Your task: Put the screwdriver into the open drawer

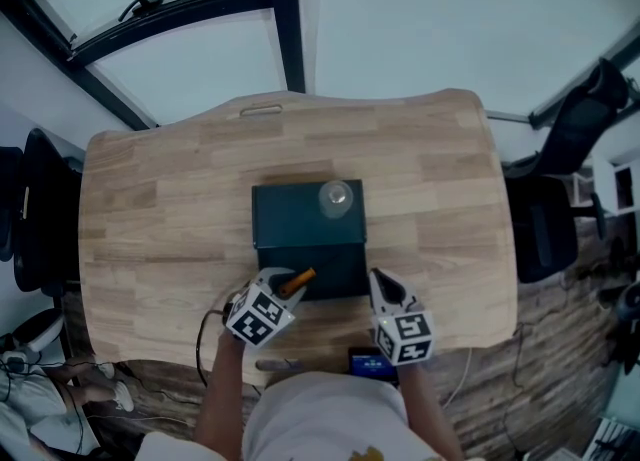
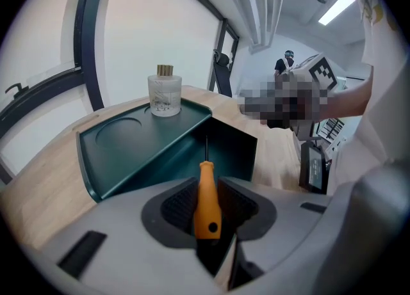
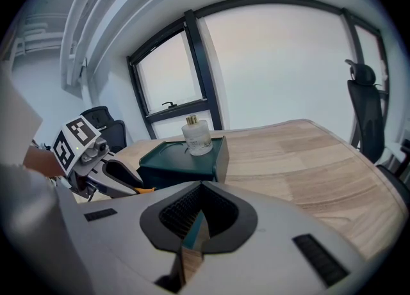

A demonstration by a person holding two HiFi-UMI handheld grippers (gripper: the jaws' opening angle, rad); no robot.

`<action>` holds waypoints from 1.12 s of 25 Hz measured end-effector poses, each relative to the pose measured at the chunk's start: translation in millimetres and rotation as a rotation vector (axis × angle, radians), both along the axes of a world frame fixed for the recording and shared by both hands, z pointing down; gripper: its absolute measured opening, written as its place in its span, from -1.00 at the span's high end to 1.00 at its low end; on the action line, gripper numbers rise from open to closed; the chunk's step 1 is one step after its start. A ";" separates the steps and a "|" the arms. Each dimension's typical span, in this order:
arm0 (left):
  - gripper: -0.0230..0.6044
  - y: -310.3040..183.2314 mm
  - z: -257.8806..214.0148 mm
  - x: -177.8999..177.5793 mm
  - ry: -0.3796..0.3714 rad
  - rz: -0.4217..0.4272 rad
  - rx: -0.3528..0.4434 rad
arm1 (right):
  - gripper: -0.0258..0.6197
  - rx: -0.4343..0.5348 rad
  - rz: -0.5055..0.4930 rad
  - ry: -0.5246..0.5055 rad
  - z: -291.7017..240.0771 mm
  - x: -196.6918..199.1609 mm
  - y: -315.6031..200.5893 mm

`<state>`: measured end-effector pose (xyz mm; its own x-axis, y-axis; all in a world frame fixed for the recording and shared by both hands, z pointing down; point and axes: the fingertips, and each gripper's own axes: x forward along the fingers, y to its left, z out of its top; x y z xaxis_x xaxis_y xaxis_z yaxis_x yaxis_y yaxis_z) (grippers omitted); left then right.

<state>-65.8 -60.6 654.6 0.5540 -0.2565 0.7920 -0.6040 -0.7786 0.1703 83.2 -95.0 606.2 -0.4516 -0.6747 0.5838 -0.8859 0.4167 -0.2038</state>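
My left gripper (image 1: 290,285) is shut on an orange-handled screwdriver (image 1: 297,280), holding it over the front left of the open drawer (image 1: 335,271) of a dark green box (image 1: 300,214). In the left gripper view the orange handle (image 2: 206,199) sits between the pads, and its thin shaft points into the drawer's dark inside (image 2: 227,150). My right gripper (image 1: 379,285) is by the drawer's front right corner, its jaws together with nothing in them. In the right gripper view that gripper (image 3: 191,226) faces the box (image 3: 182,159).
A small glass bottle (image 1: 336,197) stands on the box's top. The wooden table (image 1: 150,209) bears the box. A dark flat device (image 1: 372,362) lies at the near edge. Black chairs stand at the left (image 1: 40,214) and right (image 1: 560,199).
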 end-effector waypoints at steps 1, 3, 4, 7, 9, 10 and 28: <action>0.61 -0.1 0.5 0.6 -0.007 0.006 -0.001 | 0.93 0.000 0.002 -0.001 1.1 0.7 0.3; 0.61 -0.3 1.3 1.5 -0.014 0.014 -0.008 | 0.93 -0.005 0.004 -0.002 2.2 1.0 1.2; 0.61 -0.5 1.2 2.1 -0.016 0.017 -0.011 | 0.93 -0.008 0.005 -0.003 2.5 0.8 1.6; 0.61 -1.1 1.0 4.1 -0.029 0.030 -0.020 | 0.93 -0.009 0.003 -0.002 2.3 1.2 1.5; 0.61 -0.6 2.7 3.8 -0.042 0.031 -0.029 | 0.93 -0.006 0.001 -0.003 1.7 1.0 1.5; 0.61 -0.7 3.5 3.8 -0.046 0.031 -0.033 | 0.93 -0.005 -0.001 -0.004 1.7 0.7 1.5; 0.61 -3.7 17.0 2.4 -0.133 0.048 -0.116 | 0.93 -0.021 0.001 -0.005 6.4 0.7 0.4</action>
<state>-63.4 -64.3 671.6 0.4521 -0.1348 0.8817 -0.5896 -0.7869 0.1820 83.9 -94.6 612.6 -0.4538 -0.6627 0.5957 -0.8853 0.4115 -0.2166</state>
